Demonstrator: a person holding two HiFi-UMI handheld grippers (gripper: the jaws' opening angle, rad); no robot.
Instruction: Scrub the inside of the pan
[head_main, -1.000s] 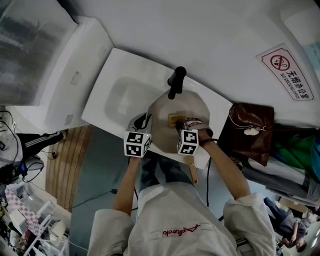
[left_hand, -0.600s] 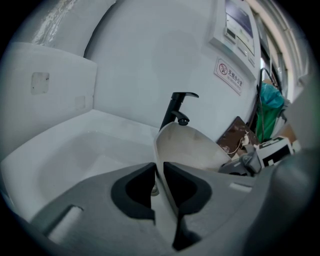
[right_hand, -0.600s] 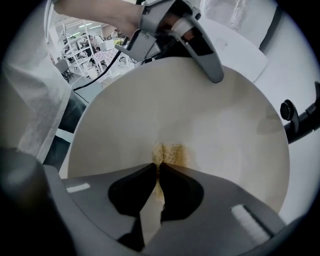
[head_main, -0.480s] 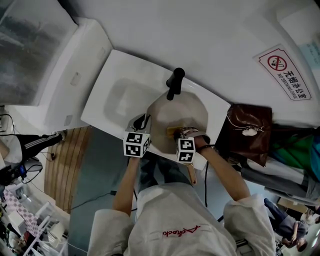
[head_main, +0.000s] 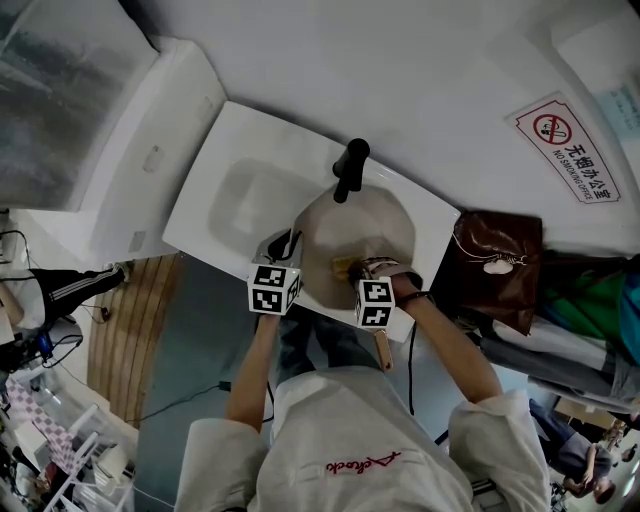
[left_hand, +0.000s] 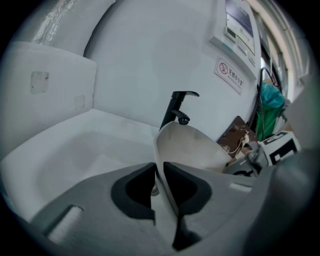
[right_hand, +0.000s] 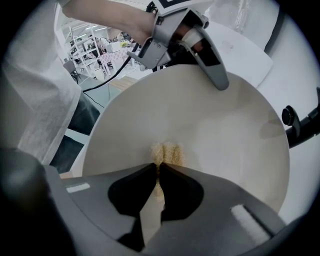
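Pulled back toward the person over the past second, the right gripper (head_main: 356, 268) and its yellow sponge (head_main: 343, 266) now sit near the 6 o'clock edge of the pan (head_main: 365, 225), almost unchanged from half a second ago. The pale, round pan stands tilted in the white sink (head_main: 235, 195), with its inside facing the person and the black faucet (head_main: 350, 167) at its 12 o'clock.

Seen from the right gripper view, the right gripper (right_hand: 159, 167) has its jaws pinched tight on the sponge (right_hand: 167, 152), which presses against the pan's inner surface (right_hand: 210, 120).

At the pan's 8 o'clock in the head view, the left gripper (head_main: 287, 245) steadies it. In the left gripper view, the left gripper (left_hand: 159, 174) has its jaws clamped on the thin rim of the pan (left_hand: 192, 147), with the faucet (left_hand: 175, 107) rising just behind it.

On the counter at the pan's 3 o'clock lies a brown bag (head_main: 495, 265). A no-smoking sign (head_main: 575, 148) hangs on the wall at 2 o'clock.
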